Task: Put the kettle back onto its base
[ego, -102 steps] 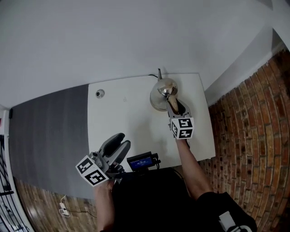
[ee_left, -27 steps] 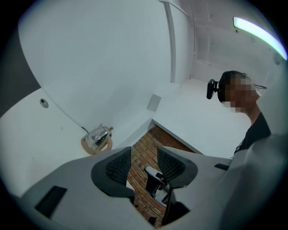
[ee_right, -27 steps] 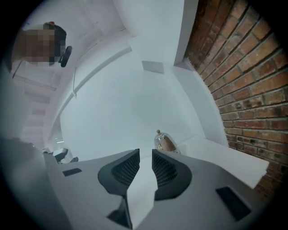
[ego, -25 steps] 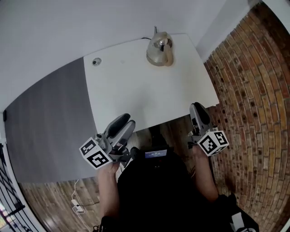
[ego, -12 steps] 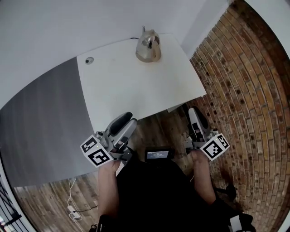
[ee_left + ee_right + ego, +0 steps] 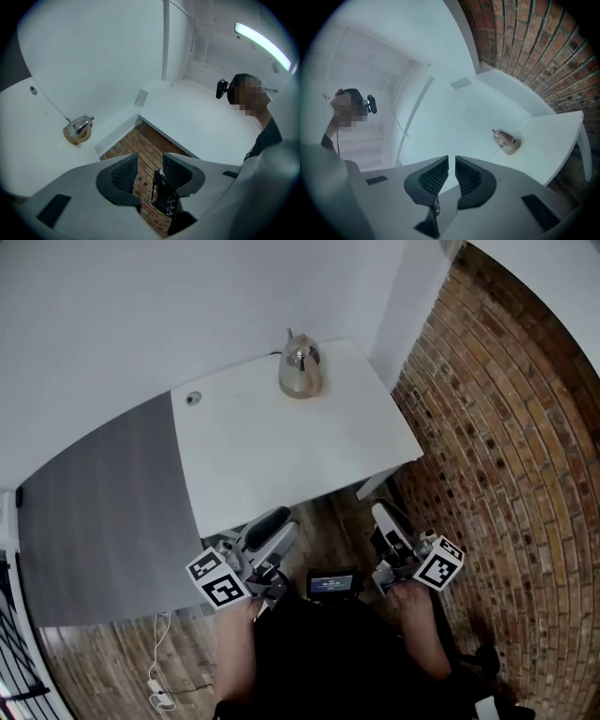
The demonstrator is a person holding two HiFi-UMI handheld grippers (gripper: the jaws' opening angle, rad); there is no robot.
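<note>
Right gripper (image 6: 382,517) down at 5 o'clock has just been closing, jaws all but shut with nothing between them. Left gripper (image 6: 279,521) at 7 just narrowed a bit but gapes wide, empty too (both hang off the near edge of the table (image 6: 281,460)). Kettle (image 6: 300,368) stands upright at 12, near the table's far edge.

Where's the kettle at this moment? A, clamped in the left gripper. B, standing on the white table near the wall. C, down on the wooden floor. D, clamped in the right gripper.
B: the kettle stands upright on the white table, at its far edge by the wall.
</note>
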